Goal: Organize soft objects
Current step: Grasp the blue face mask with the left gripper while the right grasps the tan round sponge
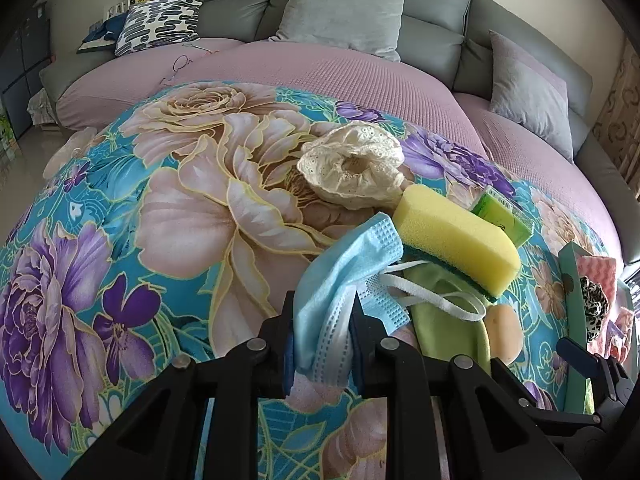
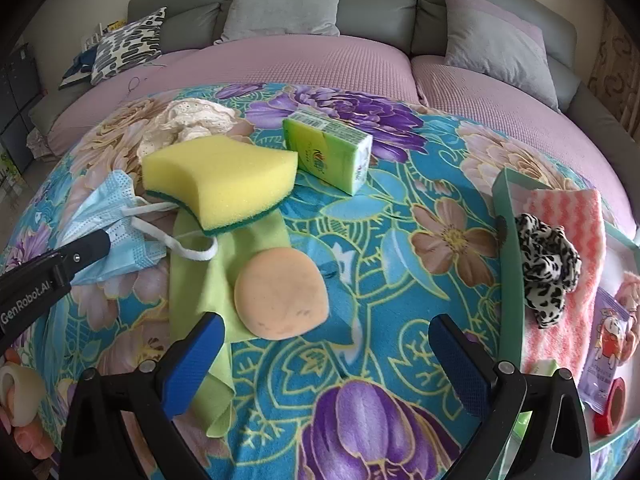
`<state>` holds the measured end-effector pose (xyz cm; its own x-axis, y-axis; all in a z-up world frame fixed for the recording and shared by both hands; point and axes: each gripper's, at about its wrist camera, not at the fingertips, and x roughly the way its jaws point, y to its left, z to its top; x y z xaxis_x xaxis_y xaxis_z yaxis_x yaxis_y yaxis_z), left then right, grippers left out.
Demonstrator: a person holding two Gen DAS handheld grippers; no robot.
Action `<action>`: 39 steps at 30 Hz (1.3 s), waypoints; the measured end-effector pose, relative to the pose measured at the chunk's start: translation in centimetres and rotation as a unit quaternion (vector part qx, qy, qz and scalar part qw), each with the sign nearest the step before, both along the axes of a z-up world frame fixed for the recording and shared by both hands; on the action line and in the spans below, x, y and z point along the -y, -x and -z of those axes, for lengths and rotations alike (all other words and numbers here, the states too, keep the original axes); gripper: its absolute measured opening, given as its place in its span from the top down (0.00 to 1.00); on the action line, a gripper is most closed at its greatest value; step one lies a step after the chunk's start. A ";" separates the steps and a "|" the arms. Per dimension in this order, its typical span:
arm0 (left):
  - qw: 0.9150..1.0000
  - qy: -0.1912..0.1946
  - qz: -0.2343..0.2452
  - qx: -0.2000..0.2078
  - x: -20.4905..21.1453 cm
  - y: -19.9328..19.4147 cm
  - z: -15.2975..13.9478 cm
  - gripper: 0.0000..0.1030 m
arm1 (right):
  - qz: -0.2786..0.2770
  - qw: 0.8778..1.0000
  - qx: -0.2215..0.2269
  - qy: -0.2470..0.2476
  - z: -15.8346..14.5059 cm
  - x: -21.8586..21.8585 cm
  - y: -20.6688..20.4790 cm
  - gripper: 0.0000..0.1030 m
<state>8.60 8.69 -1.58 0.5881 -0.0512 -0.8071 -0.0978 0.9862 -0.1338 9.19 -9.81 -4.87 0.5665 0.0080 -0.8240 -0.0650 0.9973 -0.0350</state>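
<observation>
My left gripper [image 1: 323, 312] is shut on a blue face mask [image 1: 344, 276], which bunches between the fingers; the mask also shows in the right wrist view [image 2: 108, 216] with the left finger on it. Its white ear loops lie over a green cloth [image 2: 200, 264]. A yellow sponge [image 2: 220, 180] rests on that cloth. A peach round puff [image 2: 280, 296] lies on the cloth's near part. My right gripper [image 2: 336, 356] is open and empty, just short of the puff. A cream lace hat [image 1: 352, 168] and a green tissue pack [image 2: 328, 152] lie further back.
A green box [image 2: 508, 216] at the right holds a pink striped towel [image 2: 576, 240], a leopard scrunchie [image 2: 548, 260], a purple packet [image 2: 608, 344] and red tape [image 2: 612, 404]. The floral blanket [image 2: 380, 260] covers a pink sofa seat with grey cushions behind.
</observation>
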 end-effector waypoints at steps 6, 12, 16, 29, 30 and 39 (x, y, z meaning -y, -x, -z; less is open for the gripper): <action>1.000 -0.004 -0.001 -0.002 0.0 -0.1 0.1 0.78 | -0.002 1.000 0.003 0.001 0.4 -0.4 -0.3 0.05; 1.000 -0.007 -0.001 -0.003 0.0 -0.1 0.1 0.78 | -0.007 1.000 0.007 -0.004 0.4 -0.4 -0.4 0.30; 1.000 -0.008 -0.001 -0.003 0.0 -0.1 0.0 0.78 | -0.009 1.000 0.009 -0.008 0.3 -0.4 -0.4 0.49; 0.999 -0.012 -0.019 0.022 -0.7 0.6 -2.0 0.78 | -0.002 0.999 0.034 -0.020 -1.7 0.5 0.5 0.50; 0.999 -0.016 -0.022 0.027 -0.8 0.7 -2.3 0.78 | -0.001 0.999 0.037 -0.020 -2.0 0.6 0.6 0.50; 0.995 -0.032 -0.036 0.086 -1.4 2.3 -6.3 0.78 | 0.008 0.998 0.060 -0.020 -3.9 1.8 1.5 0.50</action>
